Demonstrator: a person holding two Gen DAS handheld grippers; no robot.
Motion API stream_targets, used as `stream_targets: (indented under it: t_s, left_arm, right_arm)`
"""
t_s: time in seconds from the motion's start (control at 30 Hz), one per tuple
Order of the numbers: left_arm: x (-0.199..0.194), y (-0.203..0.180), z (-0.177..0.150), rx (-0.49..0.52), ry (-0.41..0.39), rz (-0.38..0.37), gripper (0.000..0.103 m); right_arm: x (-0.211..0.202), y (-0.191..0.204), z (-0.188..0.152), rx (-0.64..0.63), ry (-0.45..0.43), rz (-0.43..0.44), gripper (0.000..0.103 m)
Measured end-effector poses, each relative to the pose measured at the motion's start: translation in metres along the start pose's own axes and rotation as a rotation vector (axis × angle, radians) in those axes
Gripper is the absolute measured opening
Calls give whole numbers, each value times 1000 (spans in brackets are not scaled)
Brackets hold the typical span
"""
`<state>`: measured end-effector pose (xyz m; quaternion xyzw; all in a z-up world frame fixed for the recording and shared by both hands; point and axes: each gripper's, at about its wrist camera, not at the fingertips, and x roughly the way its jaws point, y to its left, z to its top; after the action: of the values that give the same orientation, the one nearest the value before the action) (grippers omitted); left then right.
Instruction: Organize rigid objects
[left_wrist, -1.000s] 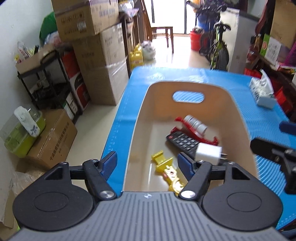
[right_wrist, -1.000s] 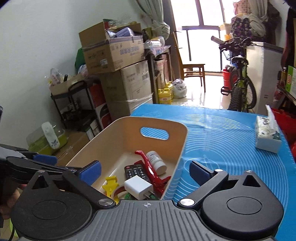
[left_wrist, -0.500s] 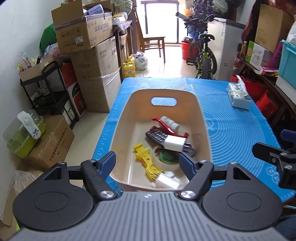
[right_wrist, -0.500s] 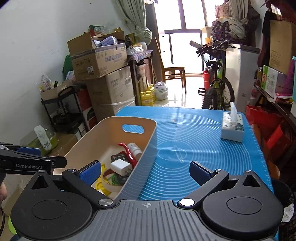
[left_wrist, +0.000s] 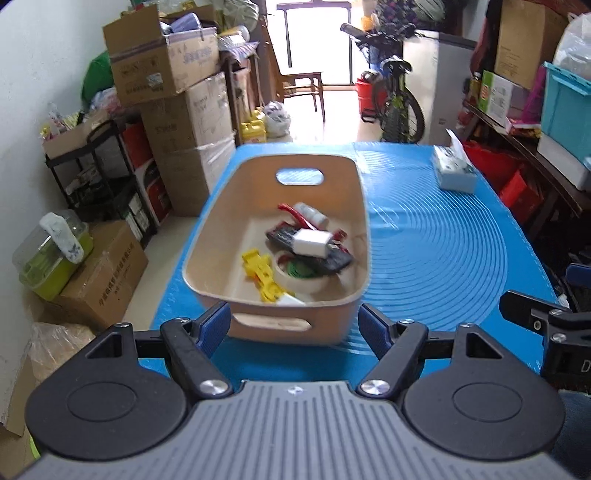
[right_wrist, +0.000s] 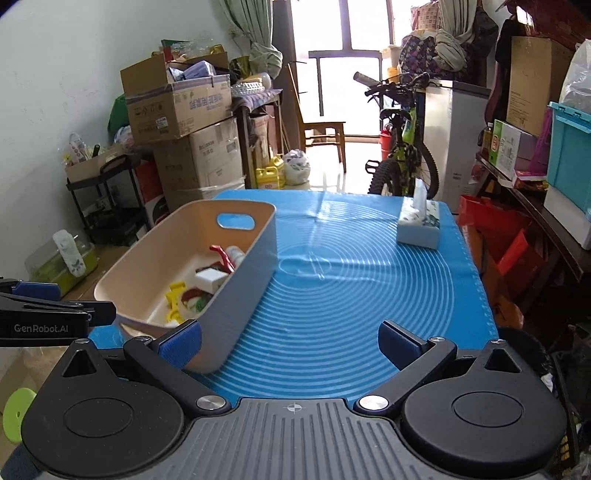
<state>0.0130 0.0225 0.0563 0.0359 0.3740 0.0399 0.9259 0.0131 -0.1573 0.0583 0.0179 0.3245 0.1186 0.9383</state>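
Just beyond left claw (left_wrist: 294, 325): basket (left_wrist: 229, 206)

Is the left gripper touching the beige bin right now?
Apart. The left wrist view shows the left gripper open, with blue mat visible between its fingertips and the bin.

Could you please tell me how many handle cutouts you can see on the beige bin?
2: one in the bin's far end wall, showing blue mat through it, and one in the near end wall, just beyond the left gripper.
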Motion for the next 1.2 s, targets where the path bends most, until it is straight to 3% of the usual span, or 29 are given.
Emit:
stream_targets:
  t_s: [0.4, 0.73, 0.97, 1.2]
  left_arm:
    - [-4, -21, -40, 21, -10, -37, 76]
    - [1, -31, -61, 51, -17, -27, 76]
    - [4, -22, -62, -16, -8, -51, 76]
    - [6, -31, -63, 5, 2, -55, 76]
  right_arm:
    - [-24, -5, -36, 3, -45, -28, 100]
    - [-18, -2, -51, 13, -38, -50, 100]
    - [-17, -2, -64, 26, -46, -71, 100]
    - [-12, -13, -67, 84, -24, -79, 100]
